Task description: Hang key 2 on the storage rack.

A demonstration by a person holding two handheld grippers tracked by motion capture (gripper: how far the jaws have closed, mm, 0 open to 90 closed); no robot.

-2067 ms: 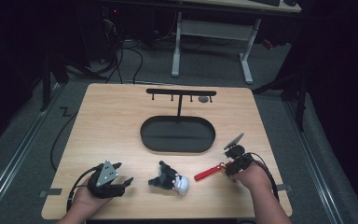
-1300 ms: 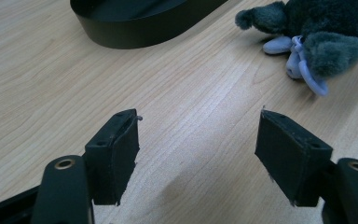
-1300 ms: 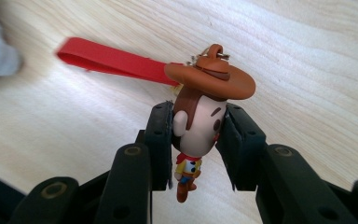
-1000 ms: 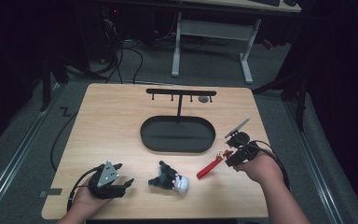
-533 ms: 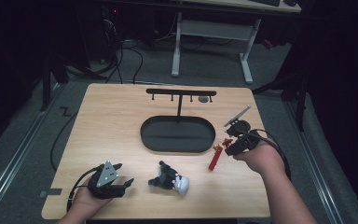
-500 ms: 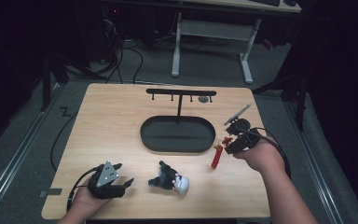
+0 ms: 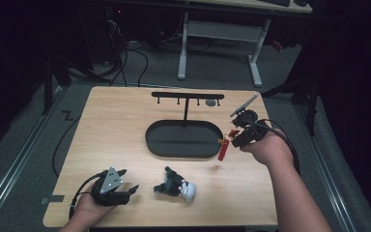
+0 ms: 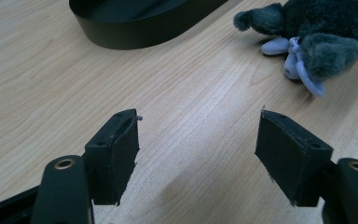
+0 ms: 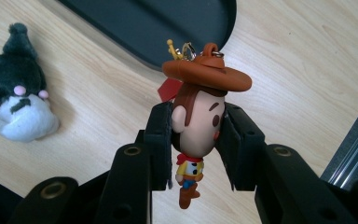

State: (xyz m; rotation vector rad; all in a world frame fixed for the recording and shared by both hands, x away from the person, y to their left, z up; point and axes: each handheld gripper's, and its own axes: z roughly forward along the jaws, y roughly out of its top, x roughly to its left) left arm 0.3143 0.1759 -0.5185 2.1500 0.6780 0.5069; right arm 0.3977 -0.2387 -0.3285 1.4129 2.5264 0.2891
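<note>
The cowboy figure keychain (image 9: 196, 126) is being clamped by its head between the pads of the right gripper (image 9: 196, 140), jaws partly closed on it; hat and key ring are pointing away from the camera, the small body is hanging down between the jaws. In the high view the right gripper (image 7: 239, 137) is being held above the table (image 7: 116, 125), at the right end of the black oval tray (image 7: 183, 138), with a red strap (image 7: 223, 151) dangling from it just off the tray's rim; whether the strap is touching the tray cannot be told at this resolution. The left gripper (image 8: 198, 154) is being rested low at the table's near left corner, jaws spread wide, nothing between the pads, bare wood under them. A grey-and-white plush toy (image 7: 176, 182) is lying on the table between the two hands, near the front edge, well apart from the keychain. A black hook rack (image 7: 187, 95) is standing behind the tray on a single post. The tray itself is being left with nothing visible inside it.
</note>
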